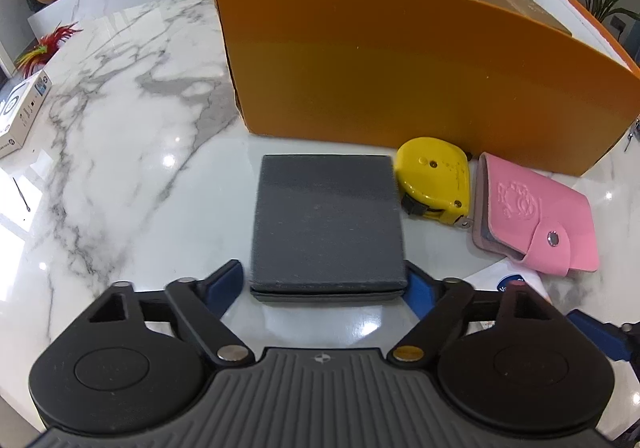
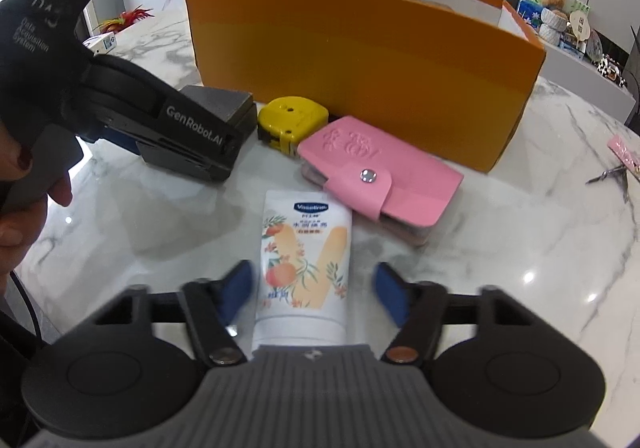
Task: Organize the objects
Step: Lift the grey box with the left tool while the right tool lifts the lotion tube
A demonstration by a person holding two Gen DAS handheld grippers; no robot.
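Left wrist view showed the left gripper low over the marble tabletop, its blue-padded jaws standing wide on either side of the near end of a dark grey box. The right pad sat right against the box's corner, while a thin gap seemed to remain at the left pad, so no firm grip could be confirmed. A yellow tape measure lay just beside the box, and a pink card holder lay next to that, both close to the front wall of a large orange box.

Right wrist view showed the right gripper with its jaws partly open around a white lotion tube lying flat on the tabletop. Clear space showed between the right pad and the tube; the left pad was blurred and very near it. The tube's far end reached almost to the pink card holder.
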